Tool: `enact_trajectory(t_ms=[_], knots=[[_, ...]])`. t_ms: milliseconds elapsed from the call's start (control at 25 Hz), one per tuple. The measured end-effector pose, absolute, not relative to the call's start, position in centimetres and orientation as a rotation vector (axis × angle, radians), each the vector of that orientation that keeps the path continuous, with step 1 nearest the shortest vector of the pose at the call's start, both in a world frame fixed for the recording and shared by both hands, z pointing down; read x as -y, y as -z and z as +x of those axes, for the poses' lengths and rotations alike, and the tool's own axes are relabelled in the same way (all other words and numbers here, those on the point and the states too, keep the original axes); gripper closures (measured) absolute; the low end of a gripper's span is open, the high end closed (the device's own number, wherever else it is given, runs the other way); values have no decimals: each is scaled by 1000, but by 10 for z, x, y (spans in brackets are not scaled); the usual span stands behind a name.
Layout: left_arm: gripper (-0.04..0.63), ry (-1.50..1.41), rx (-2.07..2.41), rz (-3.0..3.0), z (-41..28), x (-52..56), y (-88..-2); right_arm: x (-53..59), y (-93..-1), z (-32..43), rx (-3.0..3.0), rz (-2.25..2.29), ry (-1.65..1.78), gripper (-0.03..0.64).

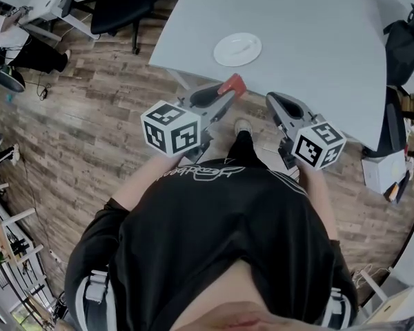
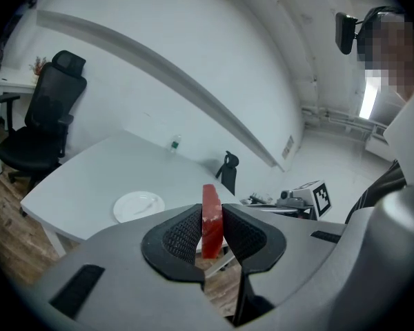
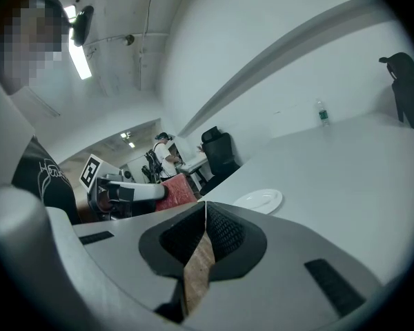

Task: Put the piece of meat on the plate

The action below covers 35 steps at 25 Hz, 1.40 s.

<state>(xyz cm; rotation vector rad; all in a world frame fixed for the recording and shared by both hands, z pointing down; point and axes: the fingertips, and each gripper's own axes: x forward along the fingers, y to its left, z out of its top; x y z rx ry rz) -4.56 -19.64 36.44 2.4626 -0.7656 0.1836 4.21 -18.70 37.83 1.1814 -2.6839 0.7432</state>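
A red slab of meat (image 1: 232, 84) stands on edge between the pads of my left gripper (image 1: 228, 92), which is shut on it just short of the table's near edge. In the left gripper view the meat (image 2: 211, 216) rises above the jaws, with the white plate (image 2: 139, 205) beyond it to the left. The empty plate (image 1: 237, 49) lies near the front of the grey table (image 1: 317, 40). To the right, my right gripper (image 1: 272, 101) is shut with nothing in it; its view shows the jaw tips (image 3: 205, 209) touching, the plate (image 3: 259, 200) ahead and the meat (image 3: 176, 188) to the left.
I stand on wood flooring in front of the table. A black office chair (image 1: 121, 5) sits at the table's far left. A dark bag (image 1: 403, 43) rests at the table's right end, with boxes (image 1: 383, 171) on the floor below. A small bottle (image 2: 173, 143) stands far back.
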Motion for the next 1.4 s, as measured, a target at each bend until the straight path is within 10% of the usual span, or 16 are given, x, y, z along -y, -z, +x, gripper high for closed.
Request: enact_trajectory(t_ms=[1400], knots=[[503,-331,833,2303,-4,351,-441,346,-439,78,2622,1013,-921,606]])
